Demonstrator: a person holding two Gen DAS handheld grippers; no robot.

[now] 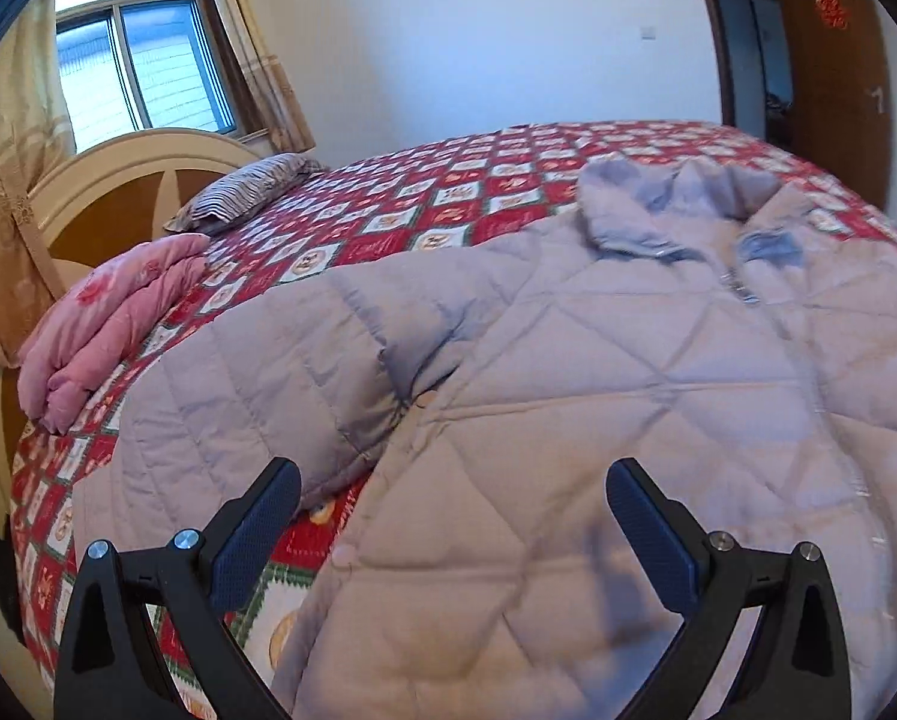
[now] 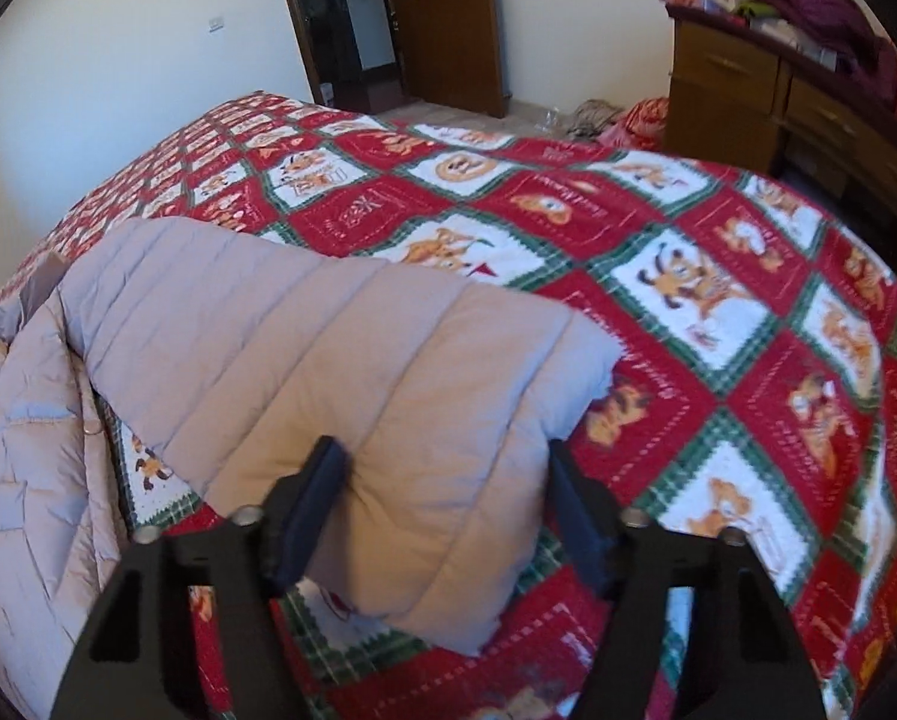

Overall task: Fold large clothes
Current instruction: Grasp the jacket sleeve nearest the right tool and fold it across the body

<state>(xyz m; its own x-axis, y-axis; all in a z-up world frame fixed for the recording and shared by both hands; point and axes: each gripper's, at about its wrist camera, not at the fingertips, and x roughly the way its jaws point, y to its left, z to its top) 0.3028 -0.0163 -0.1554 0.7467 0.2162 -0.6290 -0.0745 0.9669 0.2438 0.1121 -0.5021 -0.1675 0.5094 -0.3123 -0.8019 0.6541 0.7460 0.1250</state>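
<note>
Room for moving is best on the far half of the bed in the left wrist view, where the red checked cover lies bare up to the wall. A striped pillow and a folded pink blanket sit at the headboard end, near the bed's left edge. The big pale quilted coat lies spread flat over the near part of the bed, collar pointing to the far edge, with a zipper down the front. One sleeve lies along the left side of the coat. The left claw is wide open over the coat's near edge and holds nothing.

From the right wrist view, the bed cover is bare to the right and far edges. A brown dresser with clothes piled on top stands past the bed's right corner. The coat's other sleeve lies stretched toward the near edge, puffy with stitched bands. The right claw has its pads on both sides of the sleeve end; the left pad dents the cloth, so it grips the sleeve.
</note>
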